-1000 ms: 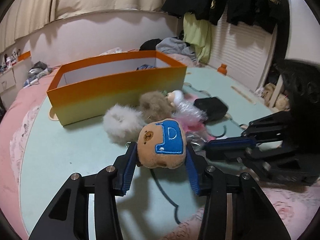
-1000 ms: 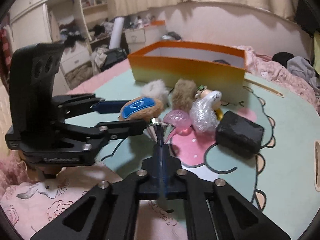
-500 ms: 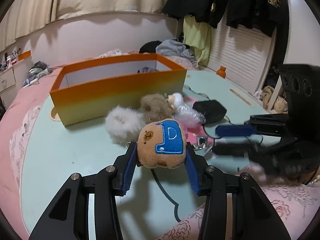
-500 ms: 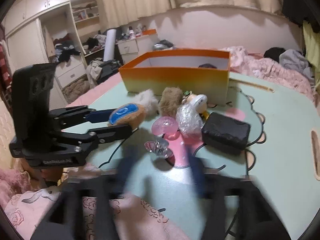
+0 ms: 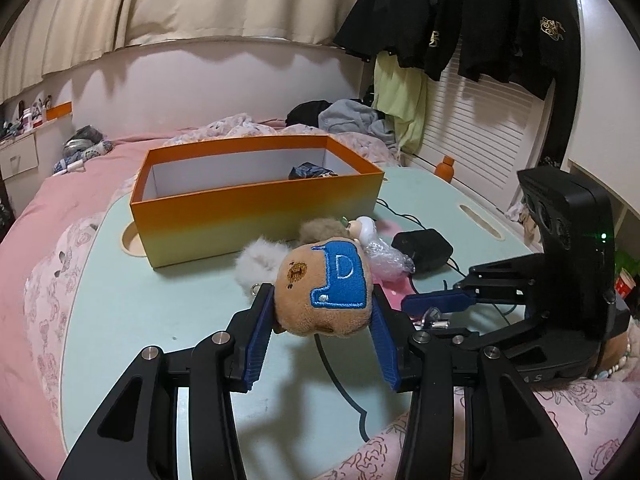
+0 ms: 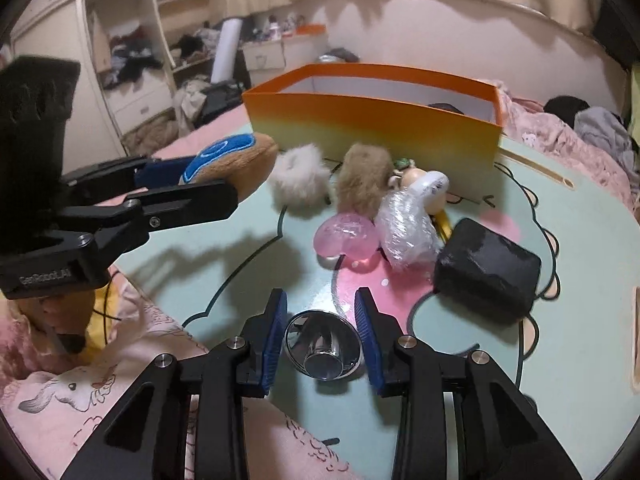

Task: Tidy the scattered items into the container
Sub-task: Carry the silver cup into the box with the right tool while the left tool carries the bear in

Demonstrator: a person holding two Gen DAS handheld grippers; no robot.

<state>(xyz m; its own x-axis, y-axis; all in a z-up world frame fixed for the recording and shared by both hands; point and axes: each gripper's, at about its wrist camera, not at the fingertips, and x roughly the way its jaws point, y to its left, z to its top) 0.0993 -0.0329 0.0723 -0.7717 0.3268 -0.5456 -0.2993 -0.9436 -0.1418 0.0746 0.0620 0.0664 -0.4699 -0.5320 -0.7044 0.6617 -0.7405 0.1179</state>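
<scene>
My left gripper (image 5: 322, 312) is shut on a tan plush head with a blue "D" patch (image 5: 326, 292), held above the table in front of the orange box (image 5: 256, 210). The plush also shows in the right wrist view (image 6: 236, 160). My right gripper (image 6: 322, 316) is open, its blue pads either side of a shiny metal funnel-shaped piece (image 6: 322, 346) lying on the table. I cannot tell if the pads touch it. A dark item lies inside the box (image 5: 310, 171).
On the table near the box lie a white pompom (image 6: 298, 174), a brown pompom (image 6: 362, 182), a pink ball (image 6: 346, 238), a plastic-wrapped item (image 6: 406, 226), a small doll (image 6: 424, 184) and a black pouch (image 6: 486, 270). Pink bedding surrounds the table.
My right gripper let go of the metal piece, pulled back, then opened around it on the table. My left gripper rose a little with the plush.
</scene>
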